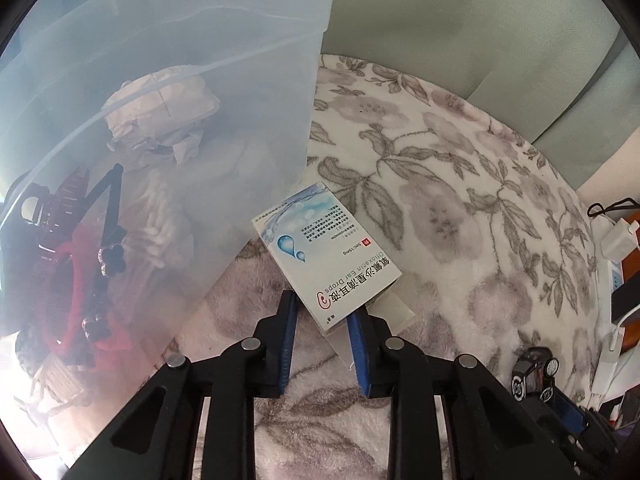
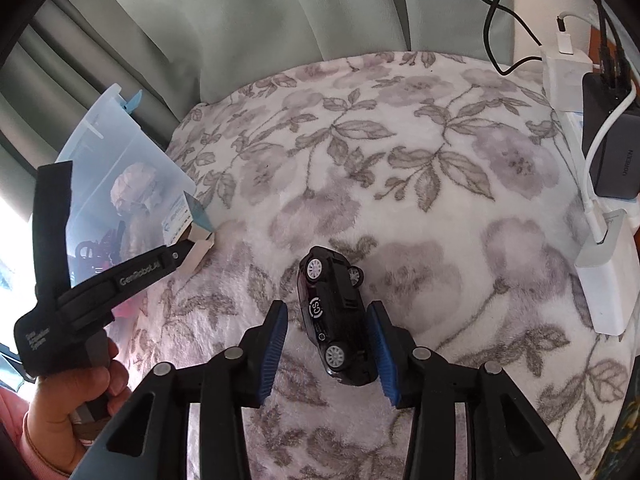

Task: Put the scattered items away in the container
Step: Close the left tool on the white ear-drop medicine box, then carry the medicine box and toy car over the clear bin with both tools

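My left gripper (image 1: pixel 322 304) is shut on a white and blue ear drops box (image 1: pixel 326 254), held beside the wall of the translucent plastic container (image 1: pixel 180 120). The box (image 2: pixel 178 222) and left gripper (image 2: pixel 188 246) also show in the right wrist view next to the container (image 2: pixel 104 152). My right gripper (image 2: pixel 328 312) is open around a black toy car (image 2: pixel 336 316) lying on its side on the floral blanket (image 2: pixel 400 184); the right pad looks close to or touching the car, the left pad stands apart.
The container holds crumpled paper (image 1: pixel 160 112), a black hair clip (image 1: pixel 108 216) and red items (image 1: pixel 64 280). Chargers, a power strip (image 2: pixel 608 272) and cables (image 2: pixel 504 20) lie along the blanket's right edge. A green curtain (image 2: pixel 280 12) hangs behind.
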The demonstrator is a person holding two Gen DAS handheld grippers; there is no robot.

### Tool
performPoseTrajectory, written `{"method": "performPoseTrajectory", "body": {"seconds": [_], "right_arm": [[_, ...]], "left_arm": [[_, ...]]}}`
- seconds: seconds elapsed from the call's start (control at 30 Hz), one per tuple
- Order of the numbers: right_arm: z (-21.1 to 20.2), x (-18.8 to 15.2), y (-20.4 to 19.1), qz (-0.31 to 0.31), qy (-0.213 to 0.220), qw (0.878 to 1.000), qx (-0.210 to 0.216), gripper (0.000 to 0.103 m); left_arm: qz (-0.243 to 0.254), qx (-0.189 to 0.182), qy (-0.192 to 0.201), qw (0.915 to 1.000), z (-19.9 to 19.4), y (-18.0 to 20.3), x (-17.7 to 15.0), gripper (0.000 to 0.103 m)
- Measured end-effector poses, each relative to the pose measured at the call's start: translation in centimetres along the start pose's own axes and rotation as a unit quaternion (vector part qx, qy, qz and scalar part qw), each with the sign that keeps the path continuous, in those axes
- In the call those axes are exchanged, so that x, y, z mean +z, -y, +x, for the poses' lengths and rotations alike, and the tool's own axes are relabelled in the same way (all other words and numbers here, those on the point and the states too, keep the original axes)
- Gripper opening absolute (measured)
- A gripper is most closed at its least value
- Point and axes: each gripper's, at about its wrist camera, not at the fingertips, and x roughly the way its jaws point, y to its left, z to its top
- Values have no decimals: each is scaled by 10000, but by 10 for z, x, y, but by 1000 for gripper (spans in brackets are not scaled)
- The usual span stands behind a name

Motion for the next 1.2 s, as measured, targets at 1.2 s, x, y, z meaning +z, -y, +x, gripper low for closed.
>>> {"method": "performPoseTrajectory", "body": {"seconds": [1.2], "right_arm": [[-49, -55, 3, 1215, 296, 9918, 249, 34]], "left_arm": [[1257, -1304, 313, 9830, -98, -10, -51, 17]]}}
